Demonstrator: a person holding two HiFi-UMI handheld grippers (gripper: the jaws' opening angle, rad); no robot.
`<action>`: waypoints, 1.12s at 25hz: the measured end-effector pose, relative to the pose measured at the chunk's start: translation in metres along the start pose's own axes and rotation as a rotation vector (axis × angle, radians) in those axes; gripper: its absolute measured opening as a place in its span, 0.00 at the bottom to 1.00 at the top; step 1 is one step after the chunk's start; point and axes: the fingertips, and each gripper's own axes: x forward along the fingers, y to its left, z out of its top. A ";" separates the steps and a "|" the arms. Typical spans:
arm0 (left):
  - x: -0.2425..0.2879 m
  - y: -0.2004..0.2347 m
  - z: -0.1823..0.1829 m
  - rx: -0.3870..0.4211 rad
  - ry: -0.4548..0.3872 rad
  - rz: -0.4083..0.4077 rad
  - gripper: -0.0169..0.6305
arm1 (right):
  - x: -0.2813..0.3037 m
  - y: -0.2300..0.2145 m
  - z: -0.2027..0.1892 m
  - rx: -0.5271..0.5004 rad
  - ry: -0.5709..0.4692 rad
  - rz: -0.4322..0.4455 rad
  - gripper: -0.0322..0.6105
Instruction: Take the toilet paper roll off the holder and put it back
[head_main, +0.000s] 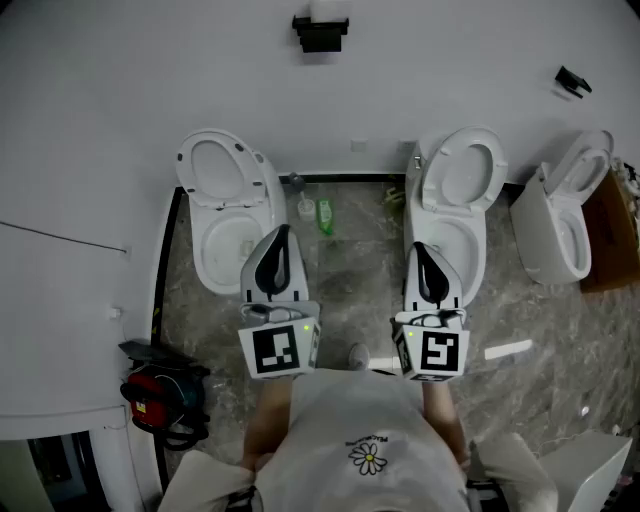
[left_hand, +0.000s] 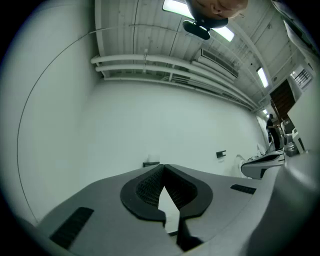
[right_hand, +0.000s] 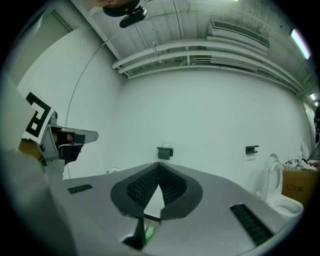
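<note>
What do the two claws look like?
Both are grey and pointed like beaks, with black bumpy pads. The left claw and right claw each carry a white cube with black square patterns and a tiny green light. The shirt has a daisy.

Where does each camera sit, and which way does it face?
Head view: on the person's head, looking steeply down at the floor; shows left claw, right claw, shirt.
Left gripper view: on the left claw, facing the white wall; shows its shut jaws.
Right gripper view: on the right claw, facing that wall; shows its shut jaws, left claw's cube.
Shared: all show the black wall holder.
</note>
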 end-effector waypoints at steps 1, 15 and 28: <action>0.003 -0.001 -0.001 0.001 0.005 0.001 0.05 | 0.002 -0.002 0.002 0.000 -0.001 0.001 0.07; 0.030 -0.024 -0.010 0.021 0.030 0.008 0.05 | 0.018 -0.027 -0.005 0.025 0.013 0.047 0.07; 0.051 -0.028 -0.002 0.069 0.008 0.021 0.05 | 0.033 -0.046 -0.013 0.014 0.033 0.021 0.07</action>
